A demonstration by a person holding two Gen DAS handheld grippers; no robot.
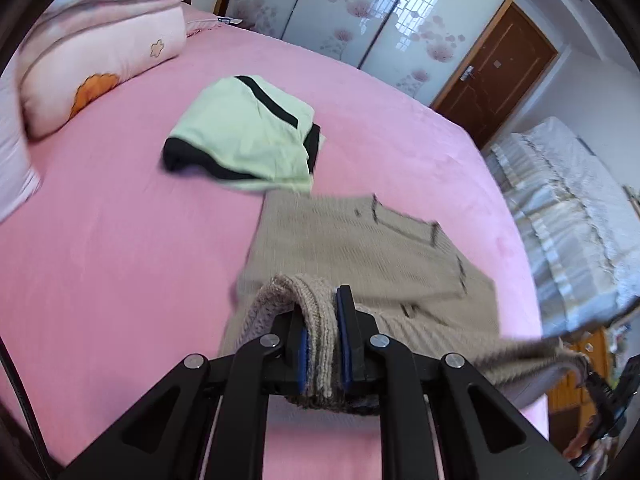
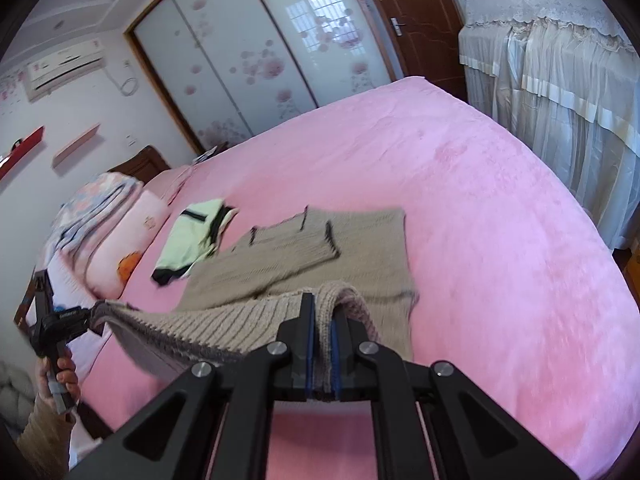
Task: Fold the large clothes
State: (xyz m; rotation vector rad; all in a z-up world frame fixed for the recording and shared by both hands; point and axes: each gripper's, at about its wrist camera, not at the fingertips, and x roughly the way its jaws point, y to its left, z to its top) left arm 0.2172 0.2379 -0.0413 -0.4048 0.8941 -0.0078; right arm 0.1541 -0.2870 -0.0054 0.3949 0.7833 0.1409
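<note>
- The beige ribbed knit sweater [image 1: 360,248] lies partly on the pink plush bedspread [image 1: 120,260], ahead of both sets of jaws, with its near edge lifted off the bed.
- The left gripper [image 1: 322,344] is clamped on a bunched fold of that near edge; the knit fills the gap between its blue pads [image 1: 344,344] and curls over to the left of them.
- The right gripper [image 2: 322,348] is likewise closed on the sweater [image 2: 320,256], the knit squeezed between its fingers and looping to the right of them.
- Between the two grips the ribbed hem hangs in a taut band above the bedspread [image 2: 500,240].
- Beyond the jaws and to the left rests a folded pale green garment with black trim [image 1: 244,140], just touching the sweater's far corner.
- Only the right wrist view shows the person's left hand [image 2: 60,368] wrapped round the black handle of the left gripper [image 2: 86,314], held upright at the bed's edge, and a white wall air conditioner [image 2: 64,68].
- The left wrist view shows the right gripper [image 1: 600,396] only as a blurred dark shape far right.
</note>
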